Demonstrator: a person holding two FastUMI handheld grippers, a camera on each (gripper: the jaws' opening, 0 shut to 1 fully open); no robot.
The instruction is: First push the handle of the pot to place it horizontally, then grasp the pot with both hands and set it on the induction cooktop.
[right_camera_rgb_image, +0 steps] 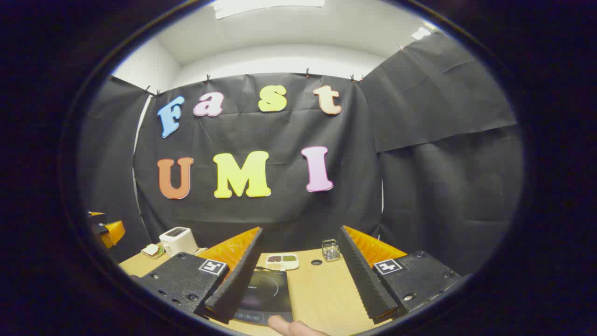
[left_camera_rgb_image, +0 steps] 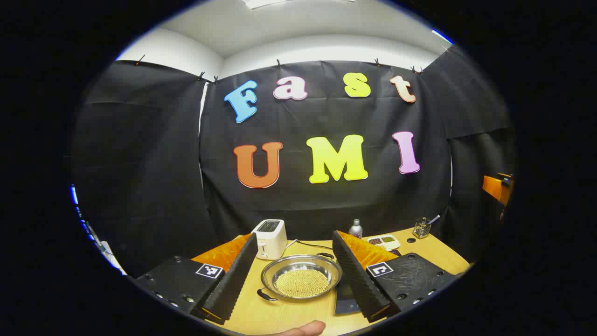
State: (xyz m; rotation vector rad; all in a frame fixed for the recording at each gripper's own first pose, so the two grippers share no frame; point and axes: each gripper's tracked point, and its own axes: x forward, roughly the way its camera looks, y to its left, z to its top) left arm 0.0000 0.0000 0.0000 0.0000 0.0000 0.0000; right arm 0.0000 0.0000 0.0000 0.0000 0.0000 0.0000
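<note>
1. Left gripper (left_camera_rgb_image: 295, 275): fingers spread wide, nothing held.
2. Pot (left_camera_rgb_image: 301, 277) is seen on the tabletop (left_camera_rgb_image: 280, 312) between those fingers, untouched, handle (left_camera_rgb_image: 266, 295) at near left.
3. Induction cooktop (right_camera_rgb_image: 266, 291) lies just right of the pot.
4. Right gripper (right_camera_rgb_image: 298, 275): fingers wide apart, nothing gripped, above the cooktop's right edge.
5. Toaster (left_camera_rgb_image: 269, 238) stands behind the pot.
</note>
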